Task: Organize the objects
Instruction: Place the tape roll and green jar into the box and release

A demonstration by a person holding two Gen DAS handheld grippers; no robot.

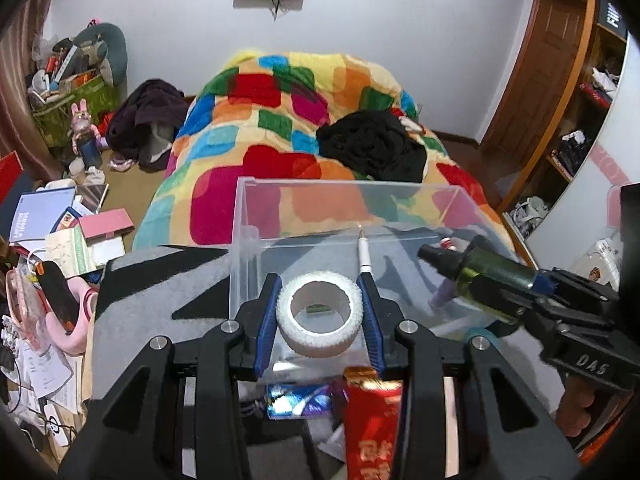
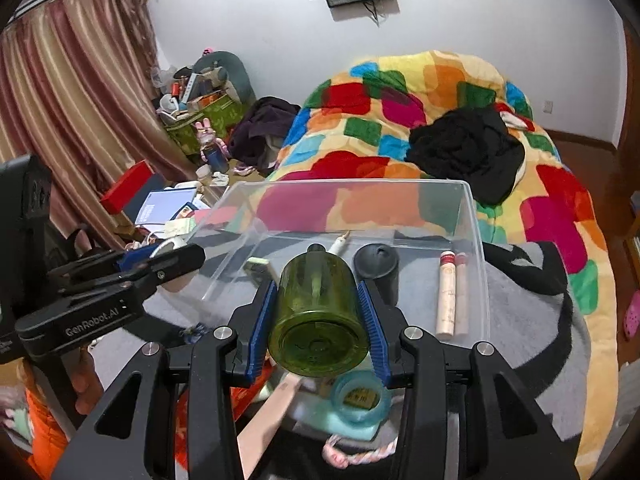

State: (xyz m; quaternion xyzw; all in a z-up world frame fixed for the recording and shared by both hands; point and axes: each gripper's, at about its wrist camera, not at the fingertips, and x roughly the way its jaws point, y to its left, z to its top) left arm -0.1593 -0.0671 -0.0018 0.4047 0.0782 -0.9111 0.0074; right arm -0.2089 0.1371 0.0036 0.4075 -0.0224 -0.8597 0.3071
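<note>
Big picture first: the bed (image 1: 304, 120) fills the background under a blanket of bright colour blocks, with a black garment (image 1: 372, 148) heaped on it. In front of it sits the clear plastic bin (image 2: 472, 248), resting on a grey and black cloth (image 1: 160, 280).

Inside the bin, in the right wrist view, a black cap (image 2: 376, 264) stands near the middle, two pale tubes (image 2: 450, 296) lie side by side along the right wall, and a white pen (image 2: 340, 242) lies toward the far side.

Now the right gripper (image 2: 318, 316): its blue pads are clamped on a green bottle (image 2: 316, 312), held base toward the camera, over the near part of the bin. From the left wrist view the same bottle (image 1: 492, 272) points its black nozzle in over the bin's right side.

The left gripper (image 1: 319, 308) is squeezing a white tape roll (image 1: 319, 312) between its pads, hole facing up, right at the bin's near wall.

Below the right gripper, a blue jar (image 2: 360, 400) sits just outside the bin. Off left, books and papers (image 1: 52, 224) clutter the floor.
</note>
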